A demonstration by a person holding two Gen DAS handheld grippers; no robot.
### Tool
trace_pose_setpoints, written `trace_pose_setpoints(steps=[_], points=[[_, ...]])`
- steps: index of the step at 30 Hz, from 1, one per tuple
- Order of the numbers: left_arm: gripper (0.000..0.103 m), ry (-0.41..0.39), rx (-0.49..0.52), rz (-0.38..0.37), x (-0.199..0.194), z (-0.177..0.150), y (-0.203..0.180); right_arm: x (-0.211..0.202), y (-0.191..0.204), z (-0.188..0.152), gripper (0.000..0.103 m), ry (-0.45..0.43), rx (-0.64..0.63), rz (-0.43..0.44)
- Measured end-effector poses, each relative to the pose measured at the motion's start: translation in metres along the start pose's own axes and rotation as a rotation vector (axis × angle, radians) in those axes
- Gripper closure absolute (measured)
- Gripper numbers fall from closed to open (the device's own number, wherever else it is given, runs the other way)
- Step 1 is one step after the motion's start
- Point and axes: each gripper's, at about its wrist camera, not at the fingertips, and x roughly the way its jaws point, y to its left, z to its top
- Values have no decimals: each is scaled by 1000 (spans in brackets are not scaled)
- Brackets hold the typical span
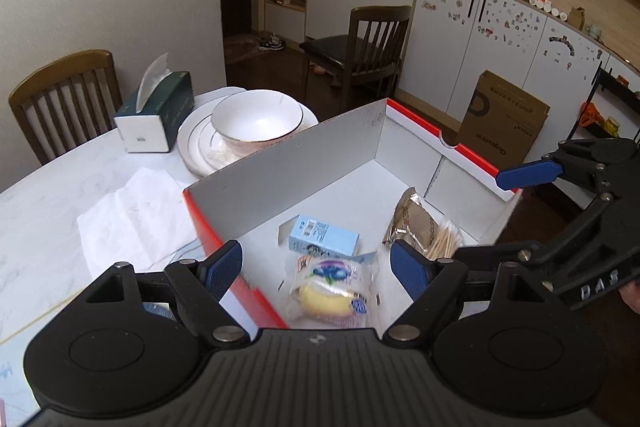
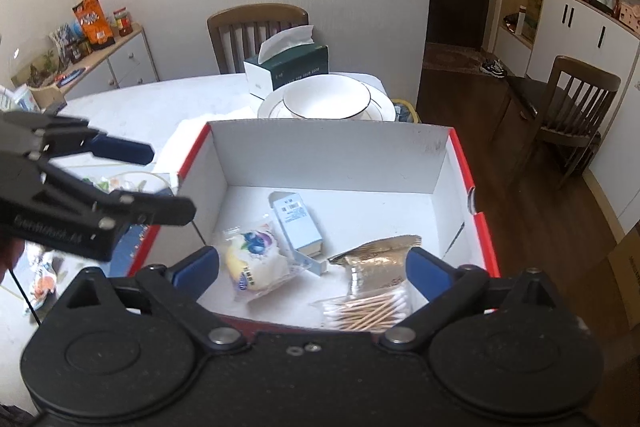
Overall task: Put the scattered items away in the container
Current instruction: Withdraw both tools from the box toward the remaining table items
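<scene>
Gripper (image 2: 312, 269) on the right is hovering spread and empty above the cotton swabs (image 2: 368, 311) lying inside the box (image 2: 328, 151) at the counter's edge.

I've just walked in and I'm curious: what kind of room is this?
Most likely a home dining room: a white table with a bowl on stacked plates, wooden dining chairs, and white cabinets under cluttered shelves.

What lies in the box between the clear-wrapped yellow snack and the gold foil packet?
A pale blue rectangular carton lies between the clear-wrapped yellow snack and the gold foil packet on the floor of the red-rimmed white cardboard box, clearest in the right wrist view.
</scene>
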Motion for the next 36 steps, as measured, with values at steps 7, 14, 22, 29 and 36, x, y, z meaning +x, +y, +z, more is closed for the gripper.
trace_pose_setpoints(steps=[7,14,22,29,36], points=[[22,-13,-31,-5,-25,-31,9,-7,22,-7,1,-16,25,14],[20,-10,-85,-1,-48,-63,32,-10,54,-9,1,-36,41,4],[1,5,-133,25,-72,-101,67,-8,107,-12,1,-26,-4,34],[0,0,-184,80,-97,-132,108,-1,156,-19,1,-3,-35,56],[0,5,-220,126,-118,-161,149,5,202,-28,1,19,-49,83]])
